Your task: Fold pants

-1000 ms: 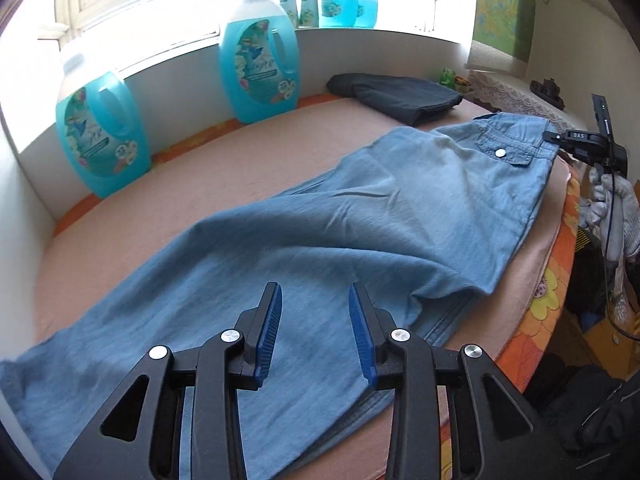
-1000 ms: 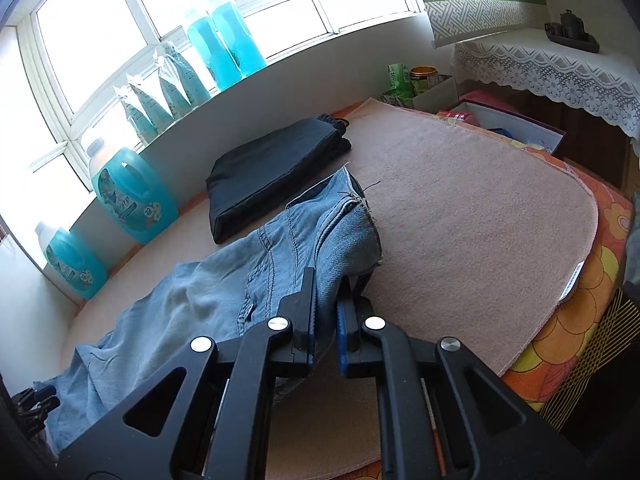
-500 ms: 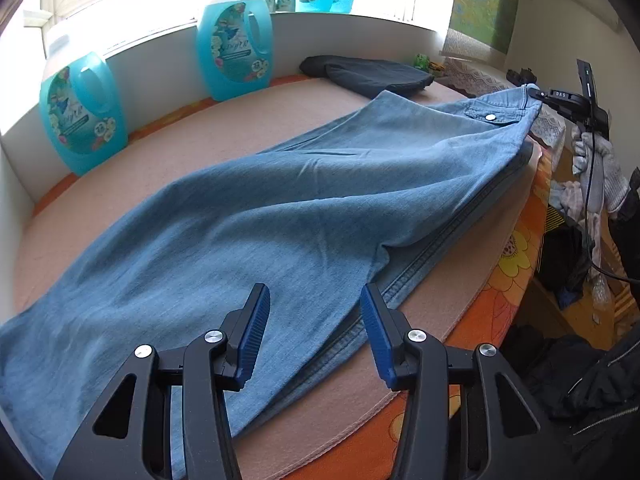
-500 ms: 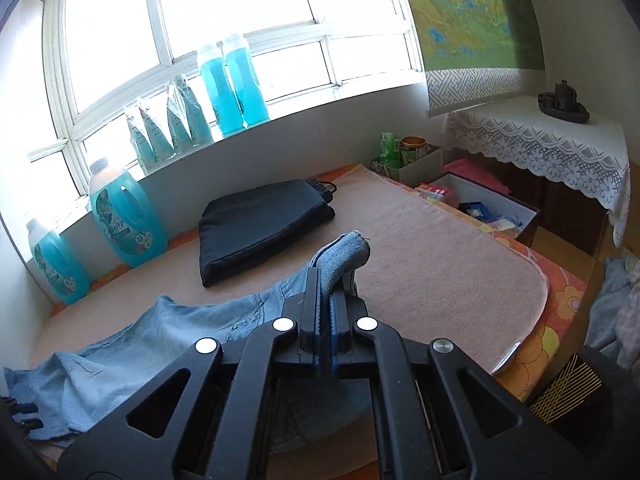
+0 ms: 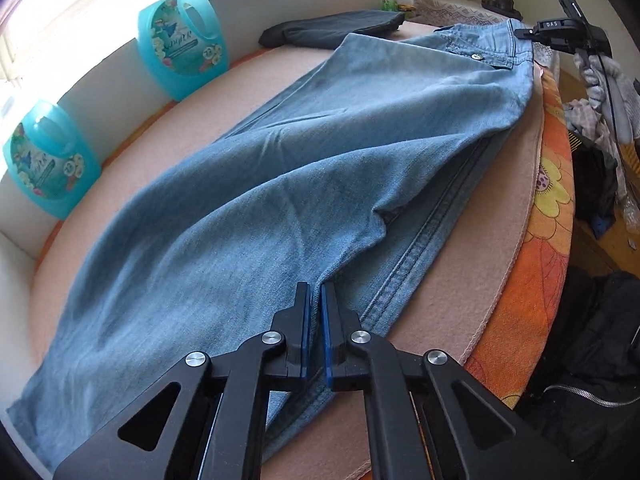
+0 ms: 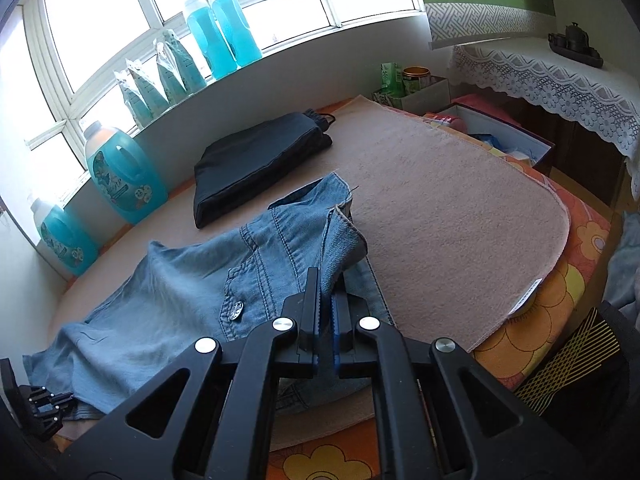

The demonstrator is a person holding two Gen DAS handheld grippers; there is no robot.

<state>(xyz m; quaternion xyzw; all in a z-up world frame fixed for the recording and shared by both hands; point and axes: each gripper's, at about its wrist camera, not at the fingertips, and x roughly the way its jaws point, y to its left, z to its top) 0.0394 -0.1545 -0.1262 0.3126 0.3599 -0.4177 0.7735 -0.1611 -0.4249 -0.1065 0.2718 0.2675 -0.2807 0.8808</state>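
Light blue jeans (image 5: pixel 304 152) lie stretched along a pink towel (image 5: pixel 452 304) on the table, one half folded over the other. My left gripper (image 5: pixel 316 296) is shut on the near edge of the jeans around mid-leg. My right gripper (image 6: pixel 328 284) is shut on the jeans' waistband (image 6: pixel 340 236), holding that corner just above the towel (image 6: pixel 452 208). The right gripper also shows in the left wrist view (image 5: pixel 560 34) at the waist end. The left gripper's body shows at the lower left of the right wrist view (image 6: pixel 40 408), where I cannot tell its jaws.
Folded dark pants (image 6: pixel 260 156) lie at the back of the table. Blue detergent jugs (image 5: pixel 180 44) stand along the wall under the window. An orange flowered cloth (image 6: pixel 532 320) covers the table edge. Boxes (image 6: pixel 496 136) and a lace-covered shelf (image 6: pixel 560 76) stand to the right.
My left gripper has moved down to the jeans' near edge and shut on it. My right gripper stays shut on the waistband, lowered toward the towel.
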